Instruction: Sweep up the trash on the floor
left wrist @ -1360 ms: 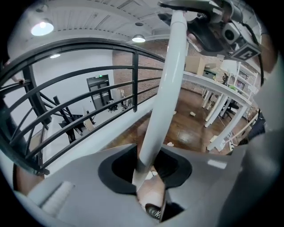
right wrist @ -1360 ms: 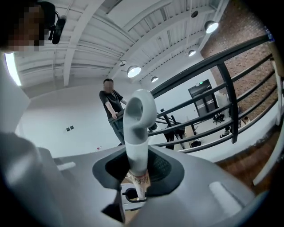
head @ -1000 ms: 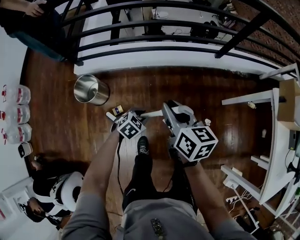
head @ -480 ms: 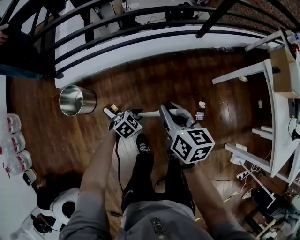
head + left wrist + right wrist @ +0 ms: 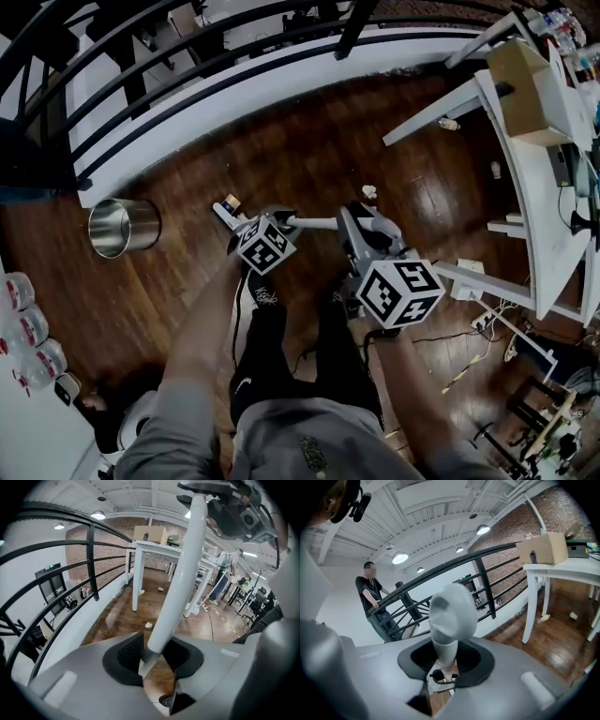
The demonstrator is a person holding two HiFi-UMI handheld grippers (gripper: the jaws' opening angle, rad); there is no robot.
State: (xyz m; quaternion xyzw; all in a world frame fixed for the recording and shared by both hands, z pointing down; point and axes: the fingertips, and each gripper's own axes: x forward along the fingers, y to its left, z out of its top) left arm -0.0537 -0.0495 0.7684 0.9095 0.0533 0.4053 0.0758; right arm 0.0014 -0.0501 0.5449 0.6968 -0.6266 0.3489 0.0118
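In the head view a white pole [image 5: 314, 223] runs level between my two grippers. My left gripper [image 5: 277, 225] is shut on that pole [image 5: 180, 573], which rises up and to the right from between its pads [image 5: 129, 651]. My right gripper [image 5: 361, 217] is shut on a grey handle [image 5: 450, 616] with a rounded end. I cannot tell whether pole and handle are one tool. A crumpled white paper [image 5: 369, 192] lies on the wood floor just beyond the right gripper, also in the left gripper view as the paper [image 5: 148, 625]. A small yellowish scrap [image 5: 232, 202] lies by the left gripper.
A steel bin [image 5: 122, 227] stands at the left. A black railing [image 5: 187, 84] on a white ledge runs along the far side. A white table [image 5: 525, 169] with a cardboard box [image 5: 525, 66] stands at the right, with a power strip and cables [image 5: 487, 319] beneath. A person [image 5: 370, 592] leans on the railing.
Both grippers and the view have swung to the right across the floor. The bin has slid left in view, and the white table and crumpled paper have come closer.
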